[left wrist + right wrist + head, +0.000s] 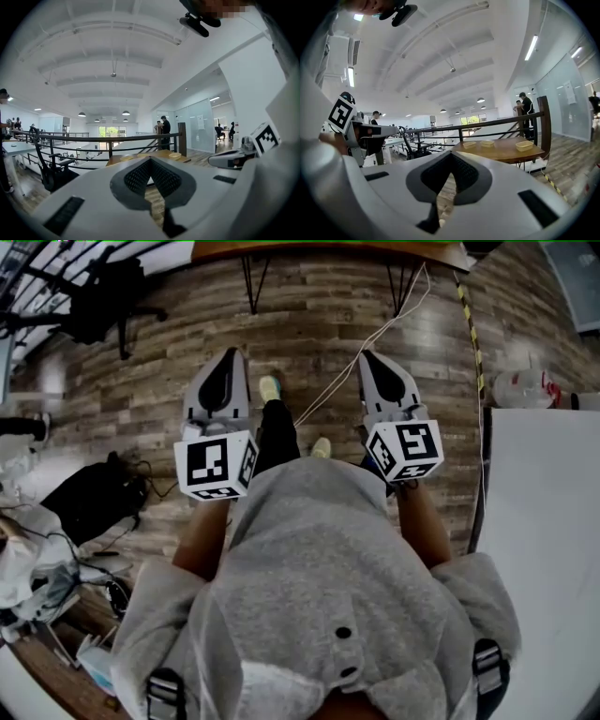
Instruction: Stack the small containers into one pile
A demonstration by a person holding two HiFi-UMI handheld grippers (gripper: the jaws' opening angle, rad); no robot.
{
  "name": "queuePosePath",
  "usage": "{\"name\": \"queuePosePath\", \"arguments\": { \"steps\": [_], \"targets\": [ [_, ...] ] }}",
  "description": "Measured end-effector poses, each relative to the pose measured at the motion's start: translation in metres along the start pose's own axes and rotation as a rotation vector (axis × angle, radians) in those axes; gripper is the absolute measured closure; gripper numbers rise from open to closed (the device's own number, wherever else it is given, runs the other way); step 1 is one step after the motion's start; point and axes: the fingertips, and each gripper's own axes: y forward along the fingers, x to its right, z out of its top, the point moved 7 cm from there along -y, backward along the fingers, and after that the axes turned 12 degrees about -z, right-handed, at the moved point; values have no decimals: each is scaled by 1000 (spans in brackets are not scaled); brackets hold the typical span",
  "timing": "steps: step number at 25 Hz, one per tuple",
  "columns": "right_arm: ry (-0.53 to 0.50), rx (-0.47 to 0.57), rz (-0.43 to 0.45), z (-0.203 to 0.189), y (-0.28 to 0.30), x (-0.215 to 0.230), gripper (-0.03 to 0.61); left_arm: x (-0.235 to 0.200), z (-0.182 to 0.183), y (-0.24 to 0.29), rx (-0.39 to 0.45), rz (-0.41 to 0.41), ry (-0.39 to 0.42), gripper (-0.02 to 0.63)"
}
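Observation:
Three small pale yellow containers stand apart on a brown wooden table (501,152) some way ahead: one at the left (469,144), one in the middle (487,143) and one at the right (524,146). The left gripper view shows the same table, with a container (174,154) on it. In the head view only the table's edge (328,251) shows, at the top. My left gripper (229,360) and right gripper (371,362) are held side by side in front of a grey hoodie, above the wood floor, well short of the table. Both are shut and hold nothing.
A black railing (497,124) runs behind the table. A white cable (352,367) crosses the floor and striped tape (472,343) runs along it. A black bag (94,498) lies at the left, near a black chair (98,296). A white surface (544,521) stands at the right. People stand far off.

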Motion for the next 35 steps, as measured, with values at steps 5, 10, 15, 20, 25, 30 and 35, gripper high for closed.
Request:
{"name": "queuePosePath", "arguments": {
  "steps": [5,10,15,20,25,30,35],
  "targets": [
    [-22,4,-28,8,20,-8,569,-24,0,11,12,-13,-14,603],
    [-49,-12,-20,9,44,-12,569,-44,-1,26,16,-3,-13,603],
    [-60,-30,-15,6,87,-11,569,-75,-5,56,6,0,-26,603],
    [-71,-33,-20,9,126,-13,569,-102,-9,86,3,-1,-33,603],
    [-78,-34,-23,15,175,-12,569,-134,-10,121,3,-1,-35,603],
    [-79,-48,-22,26,233,-12,569,-174,-11,160,-27,-5,-46,603],
    [-100,-56,-35,35,265,-19,569,-203,-4,181,-26,-9,-36,603]
  ]
}}
